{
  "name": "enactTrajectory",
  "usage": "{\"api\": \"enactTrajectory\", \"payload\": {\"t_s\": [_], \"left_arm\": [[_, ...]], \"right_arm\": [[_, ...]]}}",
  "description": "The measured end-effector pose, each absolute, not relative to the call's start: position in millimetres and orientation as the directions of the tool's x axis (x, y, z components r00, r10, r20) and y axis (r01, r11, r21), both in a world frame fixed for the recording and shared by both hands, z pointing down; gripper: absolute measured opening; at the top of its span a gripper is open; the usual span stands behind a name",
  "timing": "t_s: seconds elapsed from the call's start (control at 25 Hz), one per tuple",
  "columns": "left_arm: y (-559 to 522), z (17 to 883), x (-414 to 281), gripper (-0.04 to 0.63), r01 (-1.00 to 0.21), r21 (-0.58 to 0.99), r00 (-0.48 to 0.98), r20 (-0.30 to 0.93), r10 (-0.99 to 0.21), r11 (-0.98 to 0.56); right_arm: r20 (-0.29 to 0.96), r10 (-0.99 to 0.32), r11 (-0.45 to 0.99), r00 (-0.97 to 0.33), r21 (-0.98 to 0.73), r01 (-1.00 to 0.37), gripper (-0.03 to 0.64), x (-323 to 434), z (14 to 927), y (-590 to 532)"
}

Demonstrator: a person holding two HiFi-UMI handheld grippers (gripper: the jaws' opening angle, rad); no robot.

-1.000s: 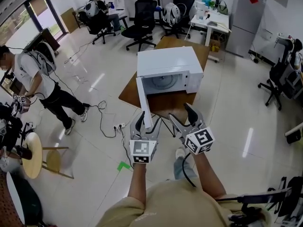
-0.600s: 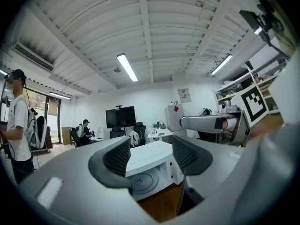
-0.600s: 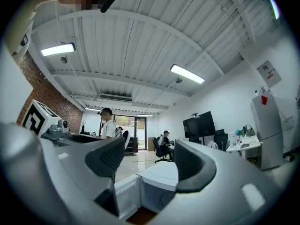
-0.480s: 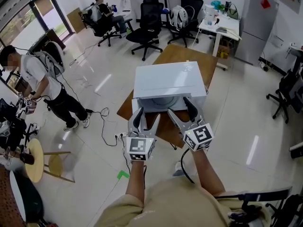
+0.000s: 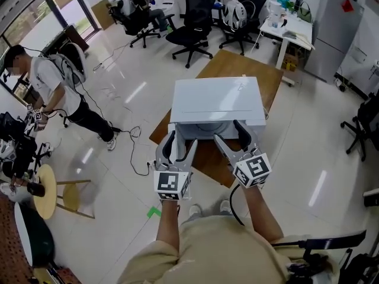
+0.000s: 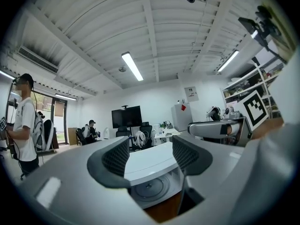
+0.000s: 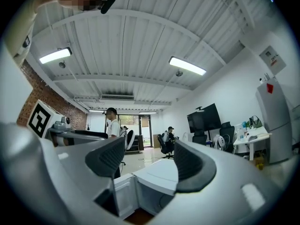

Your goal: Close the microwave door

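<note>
A white microwave point(image 5: 216, 102) stands on a brown wooden table point(image 5: 237, 67). Its door point(image 5: 178, 145) hangs open at the front left and shows almost edge-on between the left fingers. My left gripper point(image 5: 180, 141) is open just before the door, with no pad pressing on it. My right gripper point(image 5: 228, 132) is open in front of the cavity. In the left gripper view the gripper point(image 6: 151, 156) frames the cavity and its turntable point(image 6: 147, 189). In the right gripper view the gripper point(image 7: 150, 161) frames the microwave point(image 7: 157, 172) and its swung-out door point(image 7: 123, 196).
A standing person point(image 5: 53, 87) is at the left beside a round stool point(image 5: 44, 192). Cables point(image 5: 133, 141) lie on the floor left of the table. Office chairs point(image 5: 192, 31), a seated person point(image 5: 139, 5), a desk point(image 5: 290, 25) and a fridge point(image 5: 340, 28) stand behind.
Both grippers have moved forward to the microwave. Its front is now close under them, and the open door sits at the left gripper's fingers.
</note>
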State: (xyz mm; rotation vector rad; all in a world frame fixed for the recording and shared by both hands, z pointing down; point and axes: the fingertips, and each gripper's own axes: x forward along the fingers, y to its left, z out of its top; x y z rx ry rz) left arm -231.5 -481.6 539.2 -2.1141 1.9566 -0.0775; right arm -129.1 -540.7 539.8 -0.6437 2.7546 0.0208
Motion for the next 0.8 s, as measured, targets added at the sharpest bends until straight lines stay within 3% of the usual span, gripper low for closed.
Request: {"api": "enactTrajectory", "payload": {"t_s": [0.28,0.6,0.8], "left_arm": [[-477.0,557.0,-248.0,0.29,-0.969,-0.21,0.149,-0.066,-0.987,-0.132],[-447.3,617.1,-321.4,0.316,-0.964,-0.183,0.165,0.143,-0.976,-0.19],[-411.5,650.3,-378.2,0.425,-0.908,-0.281,0.227,0.291,-0.929,-0.31]], "right_arm": [[-0.297,-0.437,0.893,-0.849,-0.035,-0.448,0.318,-139.6,529.4,-534.1],[-0.265,-0.459,0.886,-0.848,-0.066,-0.459,0.318,-155.6,532.2,-550.2],[-0.253,-0.447,0.893,-0.858,-0.066,-0.446,0.318,-174.2,530.6,-552.0]]}}
